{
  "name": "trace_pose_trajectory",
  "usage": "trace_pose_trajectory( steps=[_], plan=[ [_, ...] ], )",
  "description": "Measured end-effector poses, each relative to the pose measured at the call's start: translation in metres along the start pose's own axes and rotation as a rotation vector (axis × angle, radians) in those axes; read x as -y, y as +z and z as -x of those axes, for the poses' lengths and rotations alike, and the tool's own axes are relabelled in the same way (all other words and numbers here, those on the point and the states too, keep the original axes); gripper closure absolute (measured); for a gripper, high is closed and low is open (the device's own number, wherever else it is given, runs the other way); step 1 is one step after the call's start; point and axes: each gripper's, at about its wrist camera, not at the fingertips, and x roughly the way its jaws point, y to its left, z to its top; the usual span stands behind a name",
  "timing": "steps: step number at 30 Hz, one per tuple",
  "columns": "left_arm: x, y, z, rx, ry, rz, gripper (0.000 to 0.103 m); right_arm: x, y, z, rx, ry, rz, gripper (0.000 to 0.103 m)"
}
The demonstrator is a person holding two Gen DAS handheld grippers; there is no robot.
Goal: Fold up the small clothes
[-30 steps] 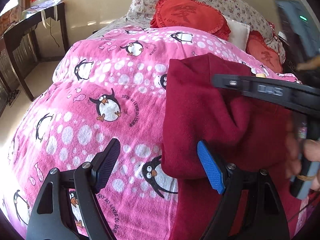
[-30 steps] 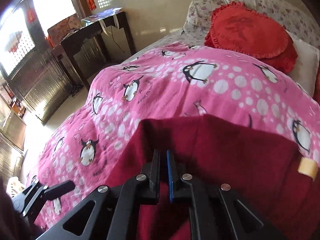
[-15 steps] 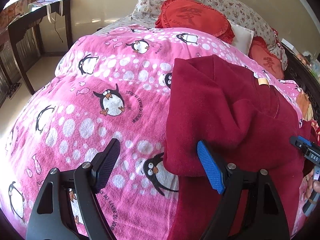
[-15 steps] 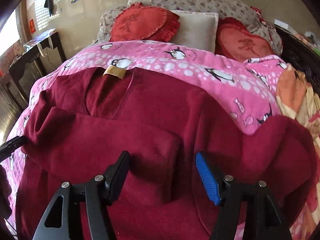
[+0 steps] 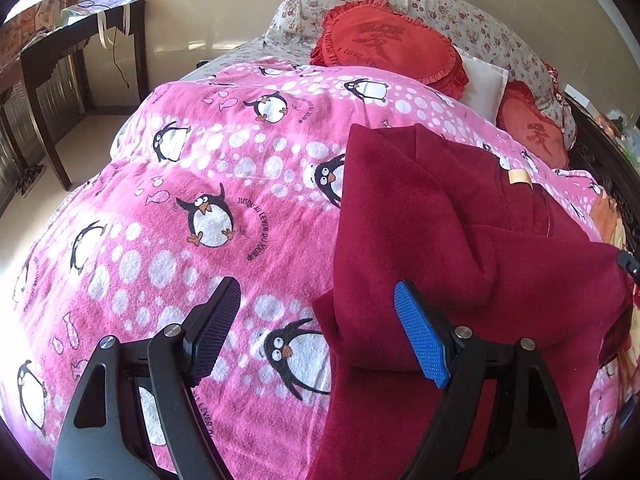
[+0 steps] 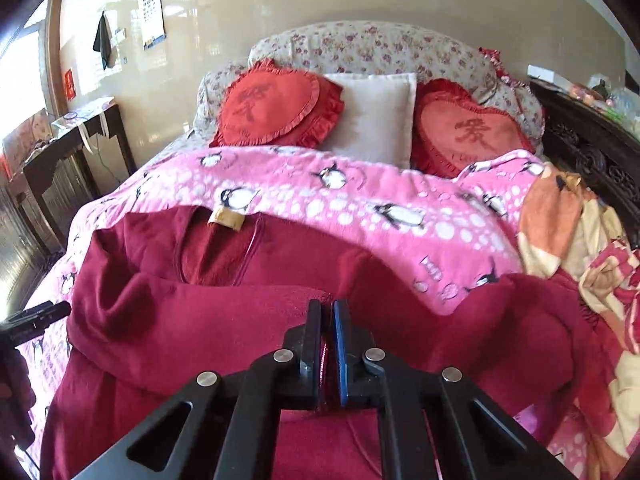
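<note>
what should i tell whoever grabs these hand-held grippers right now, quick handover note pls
Left hand-held gripper: open, empty, hovering over the left edge of the dark red garment.
Right hand-held gripper: shut, with a sliver of the red fabric showing between its pads.
Garment lies on the pink penguin blanket on the bed, its tan neck label toward the pillows.
Done: the left sleeve is folded across the body.
Left: fold the right sleeve in, then fold the body and smooth it.

The right hand-held gripper has swung to the dark red garment's other side and pinched its fabric
</note>
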Motion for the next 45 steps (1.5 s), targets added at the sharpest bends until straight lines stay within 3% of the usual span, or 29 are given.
trace_pose_trajectory(
  steps=[3, 8, 13, 15, 16, 17, 18, 23, 28, 31, 32, 33, 35, 37, 39, 41, 45],
  plan=[
    [0.007, 0.001, -0.005, -0.01, 0.004, -0.021, 0.023, 0.014, 0.002, 0.0, 0.0, -0.086, -0.028, 0.098],
    [0.02, 0.004, -0.015, -0.037, 0.011, -0.043, 0.023, 0.035, -0.014, -0.043, -0.203, -0.09, -0.123, 0.098],
    [0.034, 0.02, -0.013, 0.019, 0.012, -0.086, 0.023, 0.047, -0.017, -0.011, -0.115, -0.069, -0.229, 0.094],
    [0.042, 0.027, -0.022, 0.022, 0.013, -0.105, 0.023, 0.04, -0.017, -0.006, -0.099, 0.013, -0.229, 0.094],
    [0.046, 0.031, -0.028, 0.017, 0.022, -0.116, 0.023, 0.04, -0.017, -0.006, -0.099, 0.013, -0.229, 0.094],
    [0.05, 0.034, -0.036, 0.005, 0.034, -0.123, 0.023, 0.029, -0.017, -0.016, -0.127, 0.095, -0.214, 0.094],
    [0.053, 0.036, -0.044, -0.01, 0.038, -0.127, 0.023, 0.023, -0.018, -0.023, -0.146, 0.111, -0.206, 0.094],
    [0.047, 0.037, -0.082, -0.104, 0.034, -0.074, 0.02, 0.017, -0.03, -0.054, -0.184, 0.074, -0.217, 0.094],
    [0.043, 0.035, -0.076, -0.104, 0.032, -0.083, 0.019, 0.029, -0.028, -0.035, -0.193, 0.119, -0.249, 0.094],
    [0.043, 0.031, -0.061, -0.093, 0.034, -0.092, 0.019, 0.056, -0.034, -0.006, -0.138, 0.078, -0.314, 0.093],
    [0.042, 0.029, -0.055, -0.082, 0.029, -0.091, 0.019, 0.066, -0.037, 0.004, -0.126, 0.027, -0.328, 0.085],
    [0.041, 0.026, -0.05, -0.075, 0.024, -0.09, 0.019, 0.073, -0.04, 0.012, -0.115, -0.017, -0.338, 0.07],
    [0.039, 0.022, -0.042, -0.069, 0.011, -0.084, 0.019, 0.088, -0.05, 0.037, -0.064, -0.088, -0.366, 0.056],
    [0.038, 0.019, -0.035, -0.063, 0.002, -0.071, 0.019, 0.098, -0.059, 0.058, -0.036, -0.163, -0.388, 0.054],
    [0.038, 0.016, -0.027, -0.056, -0.004, -0.056, 0.019, 0.103, -0.063, 0.06, -0.043, -0.201, -0.391, 0.039],
    [0.04, 0.014, -0.022, -0.052, -0.015, -0.047, 0.019, 0.112, -0.074, 0.054, -0.101, -0.249, -0.397, 0.034],
    [0.048, 0.007, -0.011, -0.055, -0.029, -0.059, 0.019, 0.127, -0.09, 0.026, -0.17, -0.168, -0.485, 0.034]
  ],
)
